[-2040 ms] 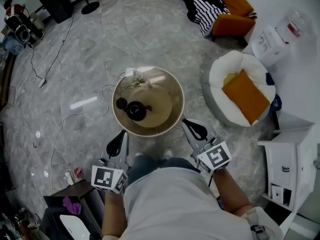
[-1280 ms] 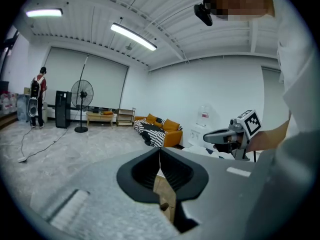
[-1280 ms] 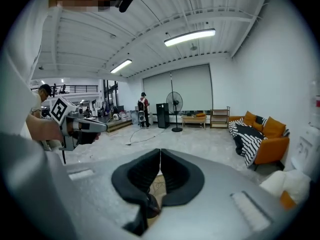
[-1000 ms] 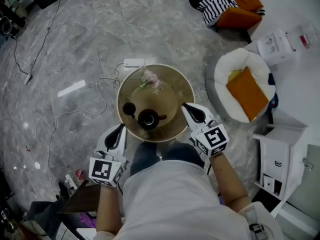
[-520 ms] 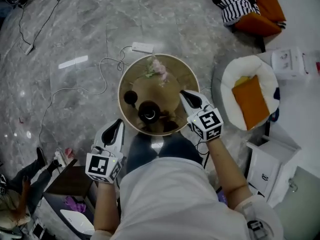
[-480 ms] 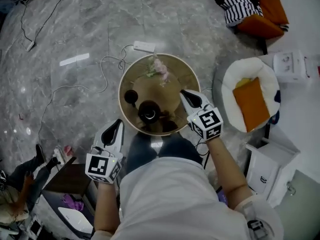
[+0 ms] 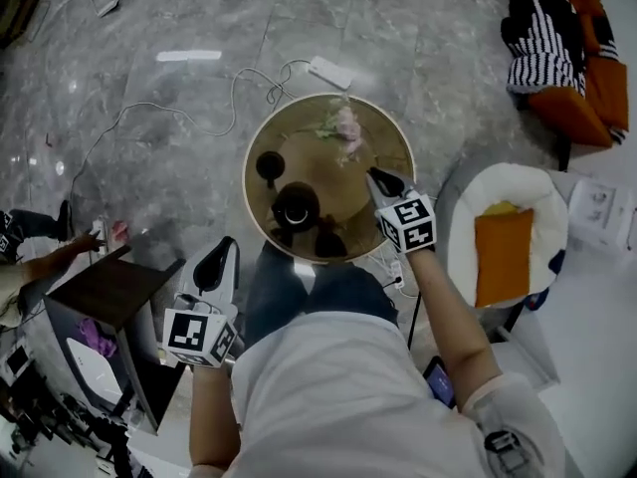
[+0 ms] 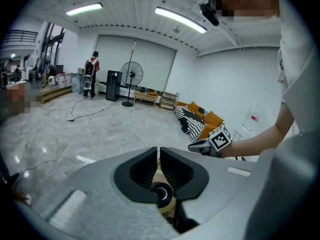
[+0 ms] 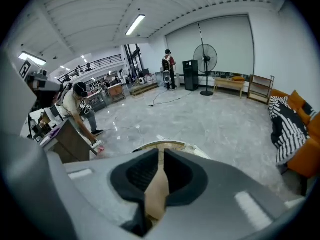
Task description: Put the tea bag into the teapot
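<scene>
Nearest the person, the left gripper [image 7: 225,251] is held off the bench's near-left edge. Its jaws are drawn almost together, with nothing between them. A dark round form, probably the teapot, is glimpsed through the slit in the left gripper view.

On the round bench [image 7: 333,189], the dark teapot [image 7: 296,207] is set just inside the near-left edge. A small dark cup [image 7: 269,165] stands just beyond it.

The right gripper [image 7: 375,175] is poised over the bench's right edge. Its jaws are opening, and only tan bench surface is seen in the narrow gap. Nothing is gripped.

The tea bag cannot be picked out in any view.

Pink flowers [image 7: 343,127] lie by the far edge.

It is judged that the bag must first be located. The jaws should be widened fully before being lowered, and the flowers should be avoided.

No brand or readable writing is visible. Only black-and-white square markers are seen on the gripper cubes.
</scene>
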Available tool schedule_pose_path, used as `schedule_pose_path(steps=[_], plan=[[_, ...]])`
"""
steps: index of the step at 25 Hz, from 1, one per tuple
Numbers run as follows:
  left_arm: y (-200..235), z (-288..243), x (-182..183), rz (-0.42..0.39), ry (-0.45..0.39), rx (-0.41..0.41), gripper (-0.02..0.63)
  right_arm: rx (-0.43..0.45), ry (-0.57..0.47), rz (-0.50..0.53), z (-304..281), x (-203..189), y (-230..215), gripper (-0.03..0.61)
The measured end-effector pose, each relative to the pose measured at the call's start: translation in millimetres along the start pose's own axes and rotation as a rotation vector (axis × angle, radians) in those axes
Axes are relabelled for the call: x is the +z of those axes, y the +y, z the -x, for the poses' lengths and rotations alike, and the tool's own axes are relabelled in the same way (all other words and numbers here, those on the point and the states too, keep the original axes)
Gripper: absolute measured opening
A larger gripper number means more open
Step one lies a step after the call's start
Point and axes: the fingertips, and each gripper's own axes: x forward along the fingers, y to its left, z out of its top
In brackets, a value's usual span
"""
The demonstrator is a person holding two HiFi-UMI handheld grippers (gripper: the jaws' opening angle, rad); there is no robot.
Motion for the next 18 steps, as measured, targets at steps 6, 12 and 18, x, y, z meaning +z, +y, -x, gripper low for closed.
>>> schedule_pose_path(steps=[6, 12, 18], plan=[[-20, 14, -25, 0.07, 0.017, 0.113, 0.011, 0.055, 0.107, 0.043, -44, -47, -26, 0.036], [-25, 23, -53, 0.139, 0.049, 0.195, 0.011, 0.062, 0.209, 0.078, -87, -91, -45, 0.063], [-22, 30, -89, 0.213, 0.082, 0.237, 0.012, 0.051, 0.289, 0.094, -127, -132, -53, 0.081]])
